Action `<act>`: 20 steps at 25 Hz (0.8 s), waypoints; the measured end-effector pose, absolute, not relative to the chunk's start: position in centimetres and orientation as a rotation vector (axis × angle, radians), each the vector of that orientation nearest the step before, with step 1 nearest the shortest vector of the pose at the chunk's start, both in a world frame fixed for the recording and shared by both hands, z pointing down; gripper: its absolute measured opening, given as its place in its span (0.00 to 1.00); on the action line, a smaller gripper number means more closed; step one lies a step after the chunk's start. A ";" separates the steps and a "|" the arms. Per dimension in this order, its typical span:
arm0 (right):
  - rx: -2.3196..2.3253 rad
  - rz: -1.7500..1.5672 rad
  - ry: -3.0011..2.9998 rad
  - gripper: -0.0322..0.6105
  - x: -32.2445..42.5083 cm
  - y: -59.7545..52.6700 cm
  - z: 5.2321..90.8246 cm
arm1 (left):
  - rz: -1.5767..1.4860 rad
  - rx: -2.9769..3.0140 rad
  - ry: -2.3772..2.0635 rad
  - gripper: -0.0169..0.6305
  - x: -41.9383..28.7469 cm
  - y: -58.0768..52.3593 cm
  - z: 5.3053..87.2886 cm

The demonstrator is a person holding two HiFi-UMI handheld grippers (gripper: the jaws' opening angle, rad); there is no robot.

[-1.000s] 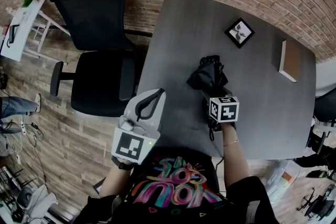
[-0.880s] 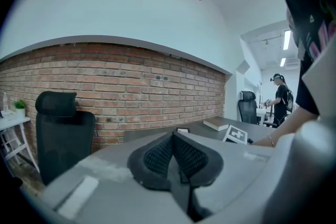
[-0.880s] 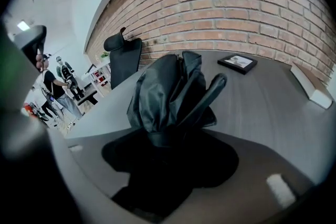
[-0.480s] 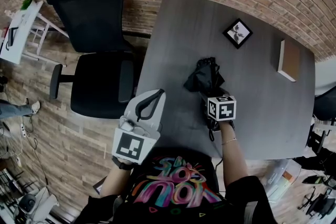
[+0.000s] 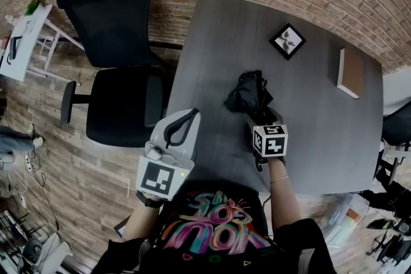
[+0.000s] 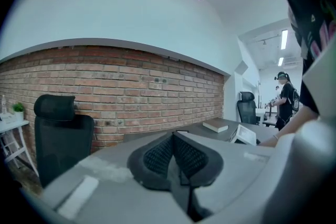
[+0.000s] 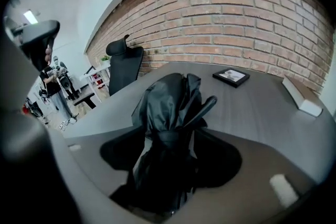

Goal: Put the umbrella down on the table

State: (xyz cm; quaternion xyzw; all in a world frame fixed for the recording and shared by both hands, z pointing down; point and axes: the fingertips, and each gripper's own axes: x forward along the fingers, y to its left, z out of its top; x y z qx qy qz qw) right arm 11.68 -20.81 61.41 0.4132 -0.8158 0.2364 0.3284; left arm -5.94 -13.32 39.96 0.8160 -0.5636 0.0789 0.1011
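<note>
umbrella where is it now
Head view: umbrella on the table, between the jaws of the right claw, which have just been opening, below the picture frame.

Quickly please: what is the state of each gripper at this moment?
Left gripper: shut, empty.
Right gripper: open, jaws have just been opening, umbrella lies between them, not clamped.

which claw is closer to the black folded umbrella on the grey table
Right. The right claw straddles the black folded umbrella; its jaws have just been opening with the umbrella between them. The left claw hovers shut by the left edge of the grey table, apart from the umbrella.
</note>
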 end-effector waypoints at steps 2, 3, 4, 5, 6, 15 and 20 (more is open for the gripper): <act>1.098 0.599 -2.157 0.51 11.6 -20.6 60.5 | 0.228 2.418 -1.665 0.03 -5.9 -13.3 39.7; 1.106 0.592 -2.171 0.51 11.6 -20.6 60.0 | 0.225 2.424 -1.665 0.03 -5.9 -13.2 39.6; 1.115 0.586 -2.185 0.51 11.6 -20.5 59.4 | 0.223 2.431 -1.665 0.03 -5.9 -13.2 39.4; 1.125 0.580 -2.199 0.50 11.6 -20.4 58.8 | 0.220 2.439 -1.665 0.03 -5.8 -13.1 39.2; 1.137 0.573 -2.212 0.50 11.6 -20.4 58.1 | 0.217 2.447 -1.664 0.03 -5.7 -13.1 39.1; 1.285 0.537 -2.384 0.43 12.4 -20.0 50.0 | 0.197 2.518 -1.624 0.03 -4.6 -12.7 37.9; 1.376 0.556 -2.511 0.40 13.0 -19.0 45.2 | 0.181 2.559 -1.577 0.03 -3.8 -12.4 37.2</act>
